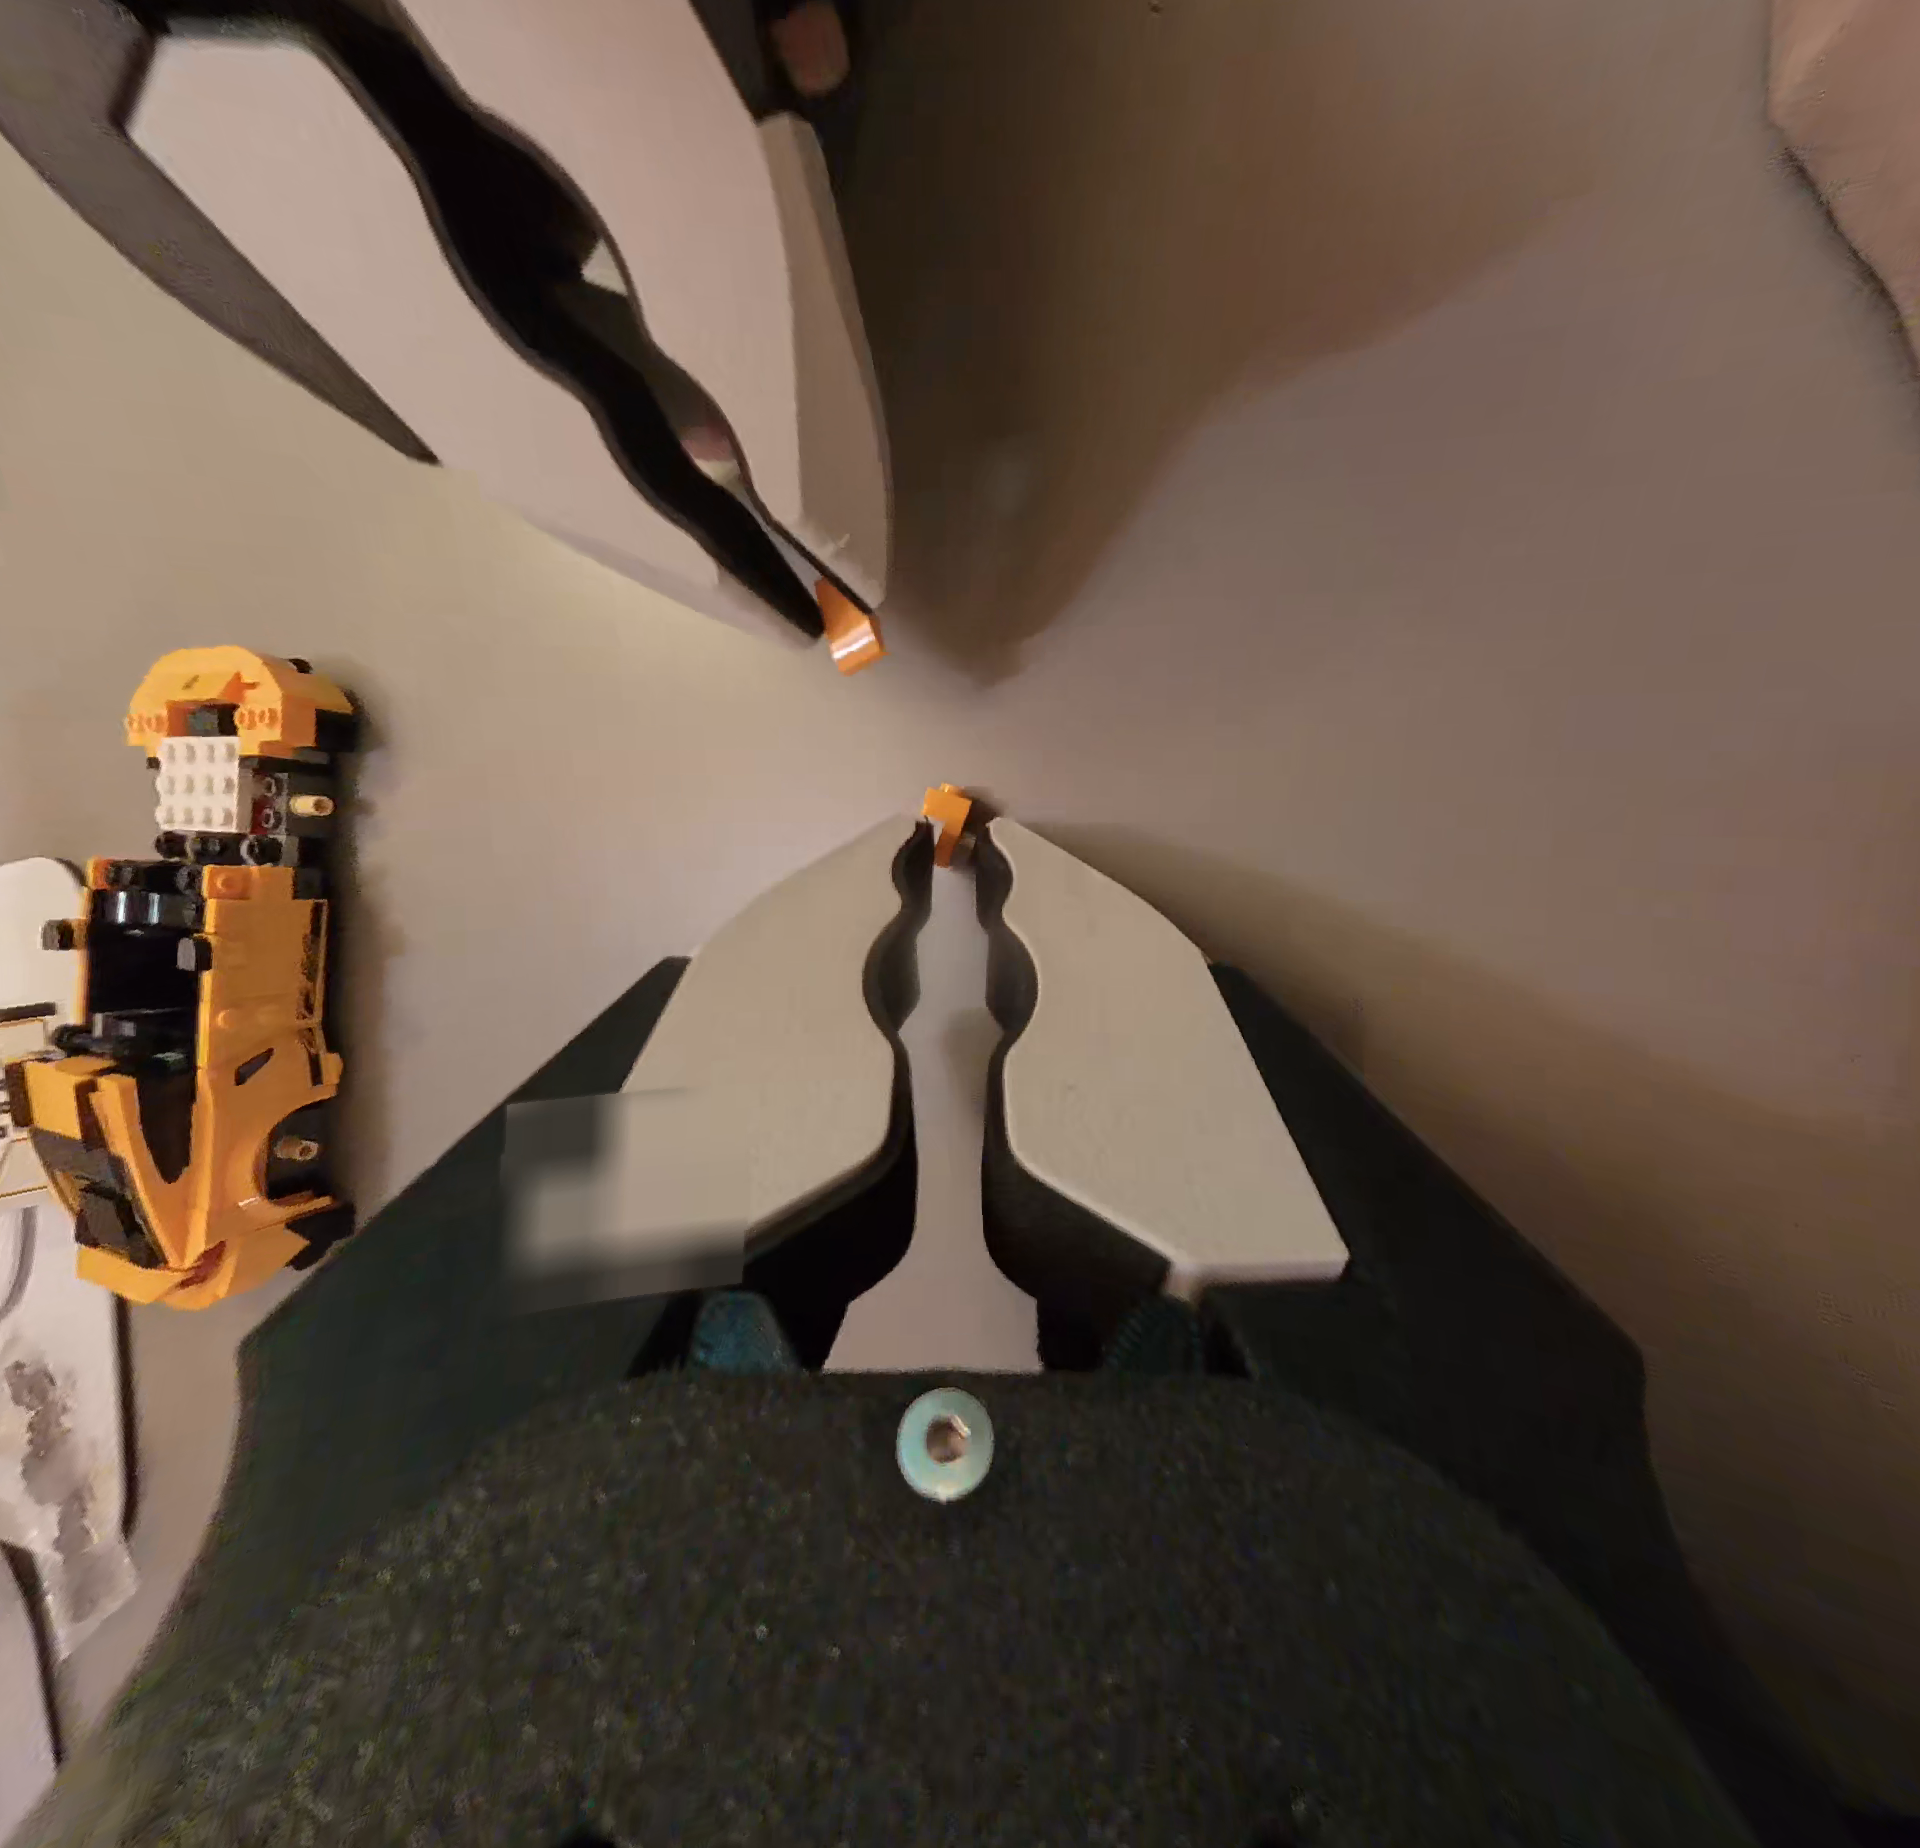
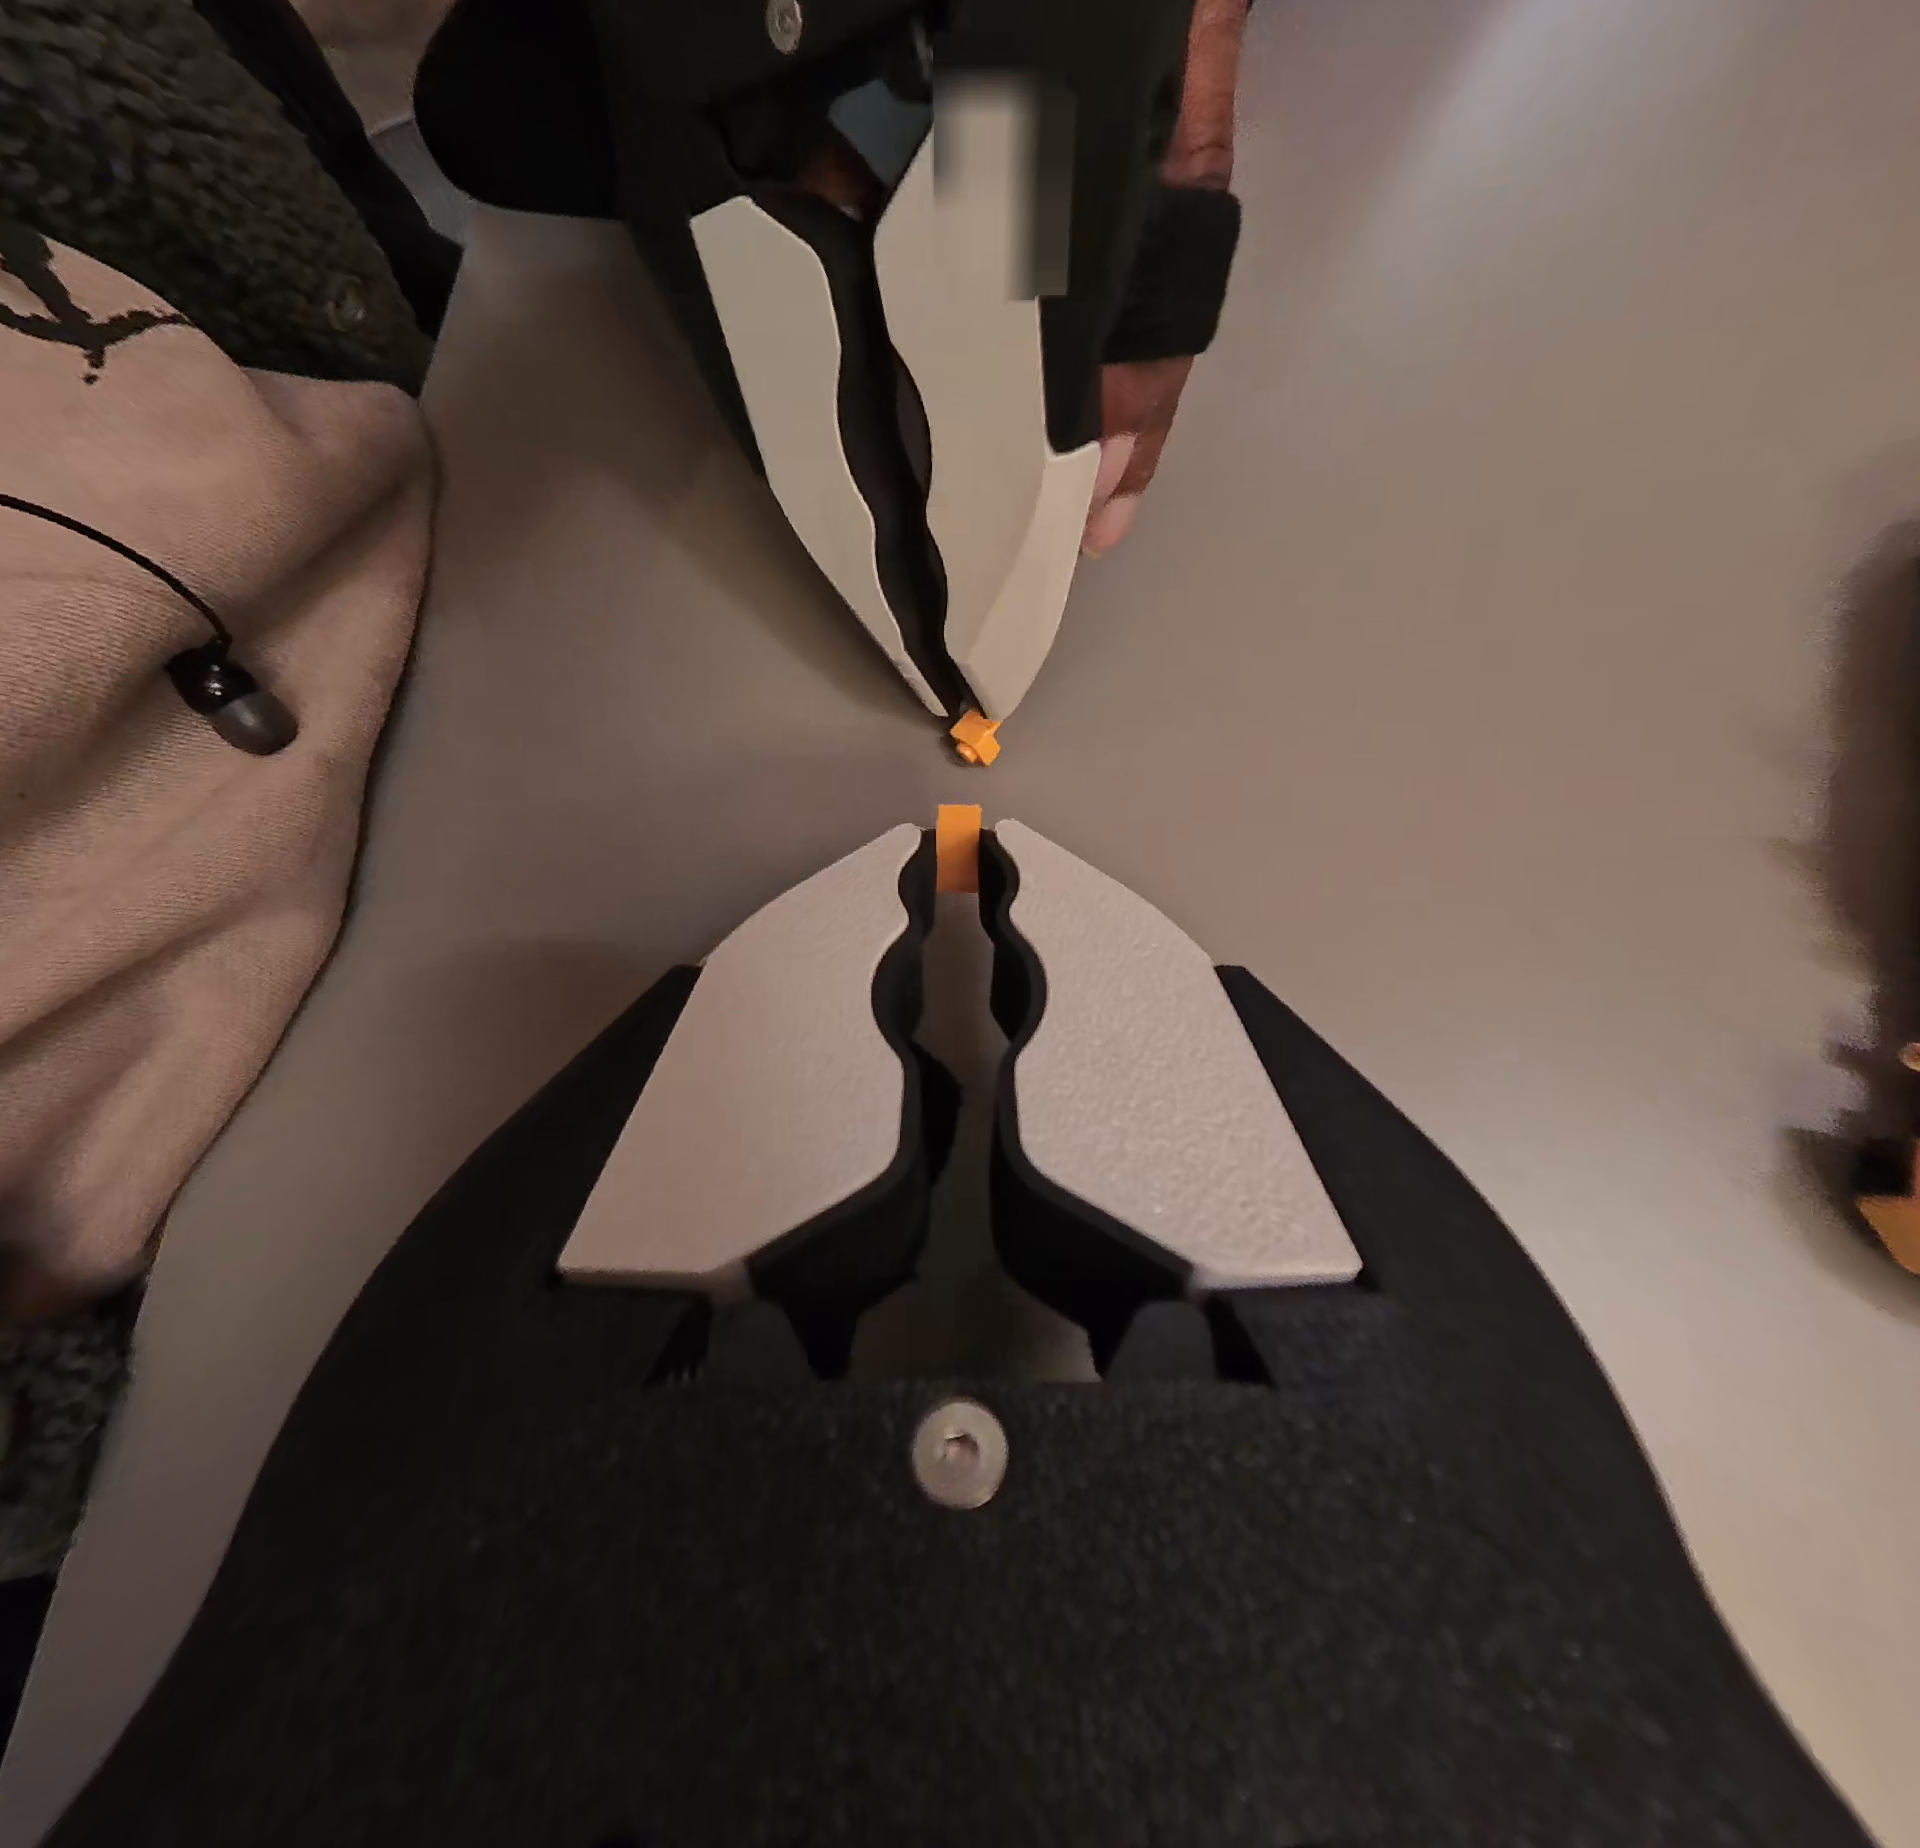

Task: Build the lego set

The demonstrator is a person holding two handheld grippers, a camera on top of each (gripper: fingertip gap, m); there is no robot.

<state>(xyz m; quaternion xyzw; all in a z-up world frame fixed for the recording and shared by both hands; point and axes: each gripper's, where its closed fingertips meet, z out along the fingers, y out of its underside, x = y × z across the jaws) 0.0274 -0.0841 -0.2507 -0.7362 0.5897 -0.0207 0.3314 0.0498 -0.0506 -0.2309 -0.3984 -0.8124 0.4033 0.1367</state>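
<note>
Worktop (image 1: pixel 1351 863), pale grey, bearing the part-built orange-and-black lego car (image 1: pixel 208 977) at its left edge, well apart from both tools. Left gripper (image 1: pixel 951 834), jaws pinching a small studded orange piece (image 1: pixel 948 824); right gripper (image 2: pixel 958 842), jaws pinching a smooth curved orange piece (image 2: pixel 957 848), the two nearly touching in mid-air. Risk: both holds are tip-only, so a skewed press could probably twist either piece loose onto the worktop.
</note>
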